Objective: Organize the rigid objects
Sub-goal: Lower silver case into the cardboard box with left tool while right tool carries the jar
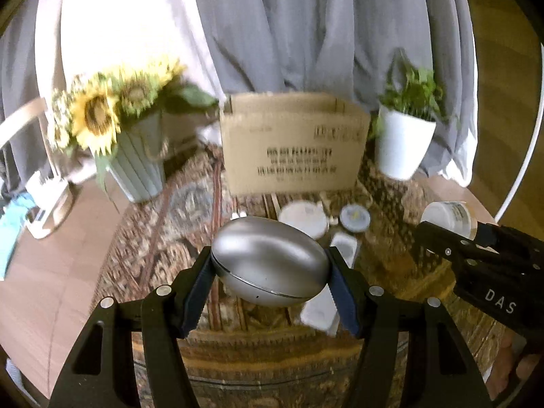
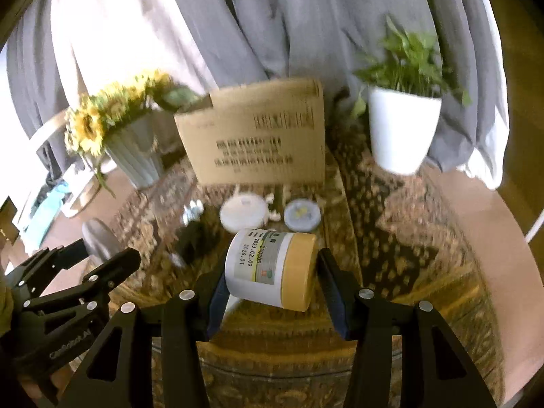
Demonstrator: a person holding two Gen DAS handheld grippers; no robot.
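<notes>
My left gripper (image 1: 270, 265) is shut on a silver egg-shaped case (image 1: 268, 261), held above the glass table. My right gripper (image 2: 270, 268) is shut on a white jar with a yellow lid (image 2: 272, 267), lying sideways between the pads with its printed label up. From the left wrist view the right gripper (image 1: 442, 234) shows at the right edge with the jar (image 1: 445, 214). From the right wrist view the left gripper (image 2: 102, 255) shows at the left with the silver case (image 2: 98, 238). A cardboard box (image 1: 294, 142) (image 2: 255, 136) stands open at the back.
On the glass table (image 2: 391, 255) lie a white round lid (image 1: 302, 219) (image 2: 243, 212), a small grey-blue round tin (image 1: 355, 217) (image 2: 302, 216) and a white rectangular case (image 1: 323, 306). A sunflower vase (image 1: 136, 156) stands back left, a white plant pot (image 1: 403, 142) back right. Grey curtains hang behind.
</notes>
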